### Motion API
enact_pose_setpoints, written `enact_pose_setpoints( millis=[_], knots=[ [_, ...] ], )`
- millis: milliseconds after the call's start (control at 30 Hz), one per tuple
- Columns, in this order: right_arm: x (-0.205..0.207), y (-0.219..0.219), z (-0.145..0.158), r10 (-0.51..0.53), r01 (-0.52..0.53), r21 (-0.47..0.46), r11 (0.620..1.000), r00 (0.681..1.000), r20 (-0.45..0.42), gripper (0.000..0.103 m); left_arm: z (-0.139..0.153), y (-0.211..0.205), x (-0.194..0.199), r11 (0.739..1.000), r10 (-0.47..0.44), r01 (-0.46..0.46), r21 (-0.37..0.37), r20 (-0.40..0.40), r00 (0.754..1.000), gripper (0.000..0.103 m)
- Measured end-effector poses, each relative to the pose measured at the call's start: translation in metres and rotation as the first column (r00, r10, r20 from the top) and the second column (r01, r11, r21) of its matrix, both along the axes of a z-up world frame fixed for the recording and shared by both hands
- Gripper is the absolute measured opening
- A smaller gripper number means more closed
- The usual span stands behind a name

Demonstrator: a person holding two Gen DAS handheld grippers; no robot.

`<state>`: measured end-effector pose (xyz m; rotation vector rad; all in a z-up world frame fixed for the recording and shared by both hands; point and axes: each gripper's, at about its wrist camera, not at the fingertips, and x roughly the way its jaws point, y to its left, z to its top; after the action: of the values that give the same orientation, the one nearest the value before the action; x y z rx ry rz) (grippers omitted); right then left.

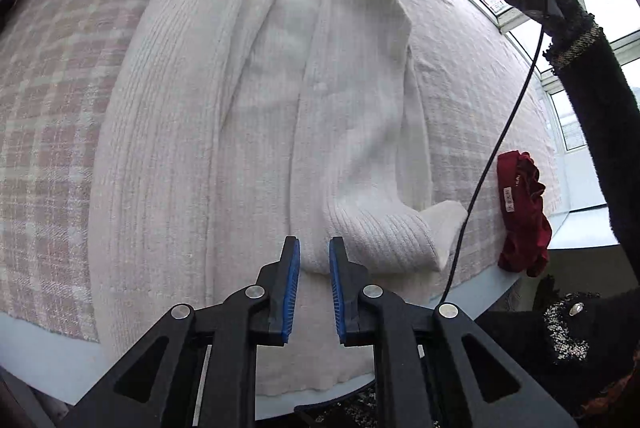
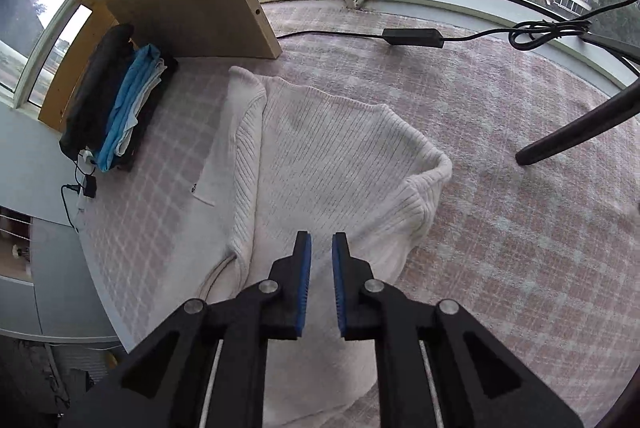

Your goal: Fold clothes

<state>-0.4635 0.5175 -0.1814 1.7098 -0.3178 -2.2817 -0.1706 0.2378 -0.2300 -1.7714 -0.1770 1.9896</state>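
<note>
A white ribbed sweater (image 1: 256, 116) lies flat on a pink checked blanket (image 1: 52, 100), filling the middle of the left wrist view, both sleeves folded in over its body. The left gripper (image 1: 314, 288), at bottom centre, hangs over the hem end with its blue-padded jaws slightly apart, holding nothing. In the right wrist view the right gripper (image 2: 321, 284) sits low at centre above the sweater's collar end, jaws likewise parted and empty. A dark red garment (image 1: 522, 212) lies at the blanket's right edge. Folded clothes (image 2: 120, 104) are stacked at the left of the right wrist view.
</note>
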Motion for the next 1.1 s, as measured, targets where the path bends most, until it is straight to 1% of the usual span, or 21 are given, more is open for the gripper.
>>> enact_pose_setpoints(
  millis=[33, 67, 100, 133, 167, 267, 367, 400, 467, 533, 567, 633, 667, 700, 733, 800, 867, 967, 1000, 1067, 1100],
  knots=[
    [0.003, 0.005, 0.002, -0.016, 0.016, 0.006, 1.0, 1.0, -0.012, 0.019, 0.002, -0.005, 0.002, 1.0, 0.01, -0.01, 0.002, -0.009, 1.0, 0.013],
    [0.007, 0.008, 0.001, -0.016, 0.017, 0.039, 0.999, 1.0, -0.011, 0.021, 0.007, -0.009, 0.007, 1.0, 0.006, -0.005, 0.02, -0.022, 1.0, 0.014],
    [0.012, 0.012, -0.003, -0.014, 0.015, 0.069, 0.997, 1.0, -0.004, 0.021, 0.013, -0.011, 0.013, 0.999, -0.008, 0.01, 0.048, -0.039, 0.999, 0.023],
    [0.016, 0.015, -0.007, -0.012, 0.012, 0.098, 0.995, 1.0, 0.003, 0.021, 0.017, -0.01, 0.019, 0.997, -0.031, 0.035, 0.064, -0.053, 0.998, 0.028],
    [0.024, 0.019, -0.013, -0.014, 0.011, 0.103, 0.995, 1.0, 0.023, 0.021, 0.021, -0.007, 0.027, 0.995, -0.061, 0.066, 0.073, -0.065, 0.996, 0.033],
    [0.058, 0.024, -0.028, 0.01, -0.013, 0.071, 0.997, 0.999, 0.052, 0.021, 0.02, 0.008, 0.046, 0.985, -0.156, 0.16, 0.062, -0.058, 0.986, 0.033],
    [0.102, 0.017, -0.044, 0.054, -0.06, 0.122, 0.991, 0.997, 0.054, 0.024, 0.01, 0.024, 0.053, 0.977, -0.211, 0.212, 0.025, -0.05, 0.976, 0.033],
    [0.115, 0.013, -0.049, 0.071, -0.078, 0.15, 0.986, 0.996, 0.053, 0.024, 0.007, 0.029, 0.053, 0.976, -0.217, 0.218, 0.016, -0.048, 0.975, 0.033],
    [0.129, 0.004, -0.058, 0.107, -0.113, 0.177, 0.978, 0.993, 0.046, 0.024, 0.002, 0.038, 0.045, 0.978, -0.207, 0.208, 0.029, -0.04, 0.978, 0.033],
    [0.139, -0.005, -0.065, 0.132, -0.138, 0.179, 0.974, 0.99, 0.043, 0.03, -0.002, 0.047, 0.035, 0.98, -0.194, 0.195, 0.05, -0.03, 0.981, 0.034],
    [0.138, -0.008, -0.068, 0.13, -0.135, 0.174, 0.975, 0.991, 0.041, 0.036, -0.002, 0.051, 0.029, 0.982, -0.176, 0.177, 0.072, -0.024, 0.984, 0.034],
    [0.134, -0.011, -0.07, 0.114, -0.118, 0.182, 0.976, 0.993, 0.031, 0.038, -0.002, 0.058, 0.014, 0.986, -0.121, 0.121, 0.115, -0.013, 0.993, 0.034],
    [0.131, -0.013, -0.071, 0.106, -0.109, 0.186, 0.977, 0.994, 0.025, 0.038, -0.002, 0.06, 0.008, 0.989, -0.097, 0.098, 0.109, -0.016, 0.995, 0.029],
    [0.129, -0.012, -0.073, 0.095, -0.099, 0.172, 0.98, 0.995, 0.032, 0.038, -0.003, 0.063, 0.004, 0.991, -0.097, 0.099, 0.094, -0.025, 0.995, 0.006],
    [0.127, -0.011, -0.075, 0.083, -0.088, 0.156, 0.984, 0.996, 0.041, 0.036, -0.003, 0.066, 0.002, 0.991, -0.114, 0.117, 0.066, -0.043, 0.993, 0.001],
    [0.125, -0.007, -0.075, 0.076, -0.083, 0.156, 0.984, 0.996, 0.049, 0.013, 0.004, 0.067, 0.003, 0.989, -0.149, 0.15, 0.009, -0.084, 0.985, 0.0],
    [0.125, -0.003, -0.075, 0.071, -0.078, 0.151, 0.985, 0.996, 0.057, 0.012, 0.019, 0.063, 0.007, 0.982, -0.188, 0.189, -0.01, -0.12, 0.975, 0.0],
    [0.127, 0.006, -0.072, 0.054, -0.062, 0.148, 0.987, 0.997, 0.057, 0.011, 0.04, 0.055, 0.017, 0.974, -0.225, 0.214, -0.079, -0.168, 0.96, 0.0],
    [0.127, 0.008, -0.071, 0.049, -0.058, 0.149, 0.987, 0.997, 0.057, 0.011, 0.047, 0.049, 0.022, 0.973, -0.228, 0.216, -0.087, -0.178, 0.957, 0.0],
    [0.127, 0.01, -0.068, 0.041, -0.048, 0.141, 0.989, 0.998, 0.055, 0.011, 0.05, 0.041, 0.028, 0.974, -0.223, 0.216, -0.063, -0.141, 0.964, 0.0],
    [0.128, 0.01, -0.067, 0.048, -0.055, 0.142, 0.988, 0.997, 0.056, 0.011, 0.046, 0.041, 0.03, 0.976, -0.217, 0.214, -0.042, -0.111, 0.97, 0.006]
  ],
)
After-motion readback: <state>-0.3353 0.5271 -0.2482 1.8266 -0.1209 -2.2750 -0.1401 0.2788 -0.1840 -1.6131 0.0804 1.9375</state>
